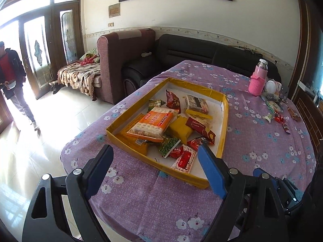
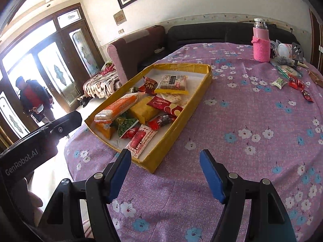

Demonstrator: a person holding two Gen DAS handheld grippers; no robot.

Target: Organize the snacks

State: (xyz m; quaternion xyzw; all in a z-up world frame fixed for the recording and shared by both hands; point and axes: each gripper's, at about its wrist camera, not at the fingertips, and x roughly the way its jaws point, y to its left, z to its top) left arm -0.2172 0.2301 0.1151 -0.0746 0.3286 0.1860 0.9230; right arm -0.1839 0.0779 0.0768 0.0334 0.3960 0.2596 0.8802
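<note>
Grippers first: the left gripper (image 1: 155,151) hangs over the near edge of the yellow tray (image 1: 225,121), fingers spread wide with nothing between them; the right gripper (image 2: 165,158) sits just off the tray's near corner, fingers likewise apart and empty, over bare purple tablecloth (image 2: 232,131).

Snacks inside the tray, nearest outward: a red-and-white sachet (image 1: 184,159) against the near wall, a green pea packet (image 1: 169,147) beside it, then an orange cracker pack (image 1: 153,124) lying across other packets, a yellow block (image 1: 180,130) and a dark red wrapper (image 1: 199,126). All judged light. Film wrappers are probably slick and will crumple, so pinching a crimped end seam looks safest. Crackers are judged brittle; a gentle grip across the narrow sides of the pack is advised.

Loose sweets (image 2: 296,84) remain well apart from the tray, at the far right of the table, small and flat, likely to slide under the pads.

Obstructions: the tray wall stands between the grippers and the nearest packets. A pink bottle (image 2: 261,44) stands upright near the loose sweets, with clutter beside it, and could be toppled by a careless reach. A person (image 1: 12,76) stands at the far doorway, well clear.
</note>
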